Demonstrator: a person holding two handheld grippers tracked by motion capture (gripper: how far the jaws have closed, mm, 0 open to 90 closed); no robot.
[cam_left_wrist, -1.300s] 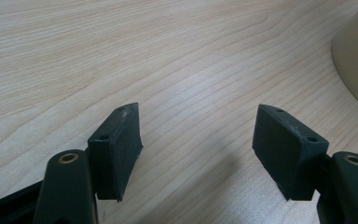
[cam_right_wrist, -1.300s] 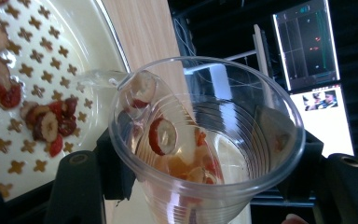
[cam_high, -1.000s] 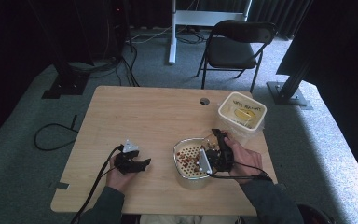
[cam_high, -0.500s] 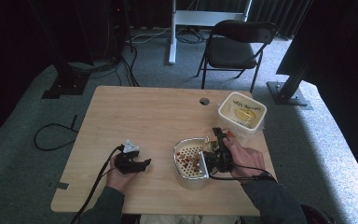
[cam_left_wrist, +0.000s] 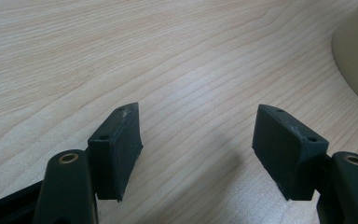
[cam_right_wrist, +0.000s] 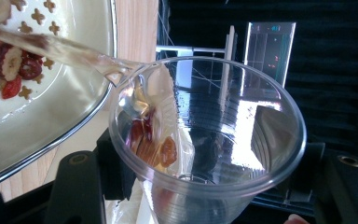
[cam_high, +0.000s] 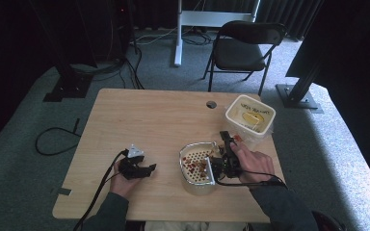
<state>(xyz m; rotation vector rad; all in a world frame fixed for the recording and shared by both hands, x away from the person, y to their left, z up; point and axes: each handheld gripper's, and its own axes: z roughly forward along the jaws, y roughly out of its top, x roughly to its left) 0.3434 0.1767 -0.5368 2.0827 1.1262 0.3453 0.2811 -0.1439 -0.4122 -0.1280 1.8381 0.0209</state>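
The right gripper (cam_high: pixel 224 161) clamps a clear plastic cup (cam_right_wrist: pixel 205 140) between its jaws and tips it on its side over a perforated colander (cam_high: pixel 197 166) that stands on the bench (cam_high: pixel 149 120) near the person's edge. In the right gripper view, the cup mouth faces the camera; a few reddish dried fruit pieces (cam_right_wrist: pixel 151 142) cling to its lower wall beside a clear plastic liner or bag (cam_right_wrist: pixel 74 51) that runs from the cup toward the colander. Fruit pieces already lie on the colander floor.

The left gripper (cam_high: pixel 144 169) rests on the bench well apart from the colander. In its own view its jaws stand parted, with bare wood between them and nothing held.

The step in hand appears to be emptying the cup into the colander. Done well, the cup mouth stays over the colander rim and the tilt deepens gradually, so that the clinging pieces slide out and none falls on the bench. A light grip avoids crushing the thin wall. A lidless white tub (cam_high: pixel 249 115) stands beyond the colander.
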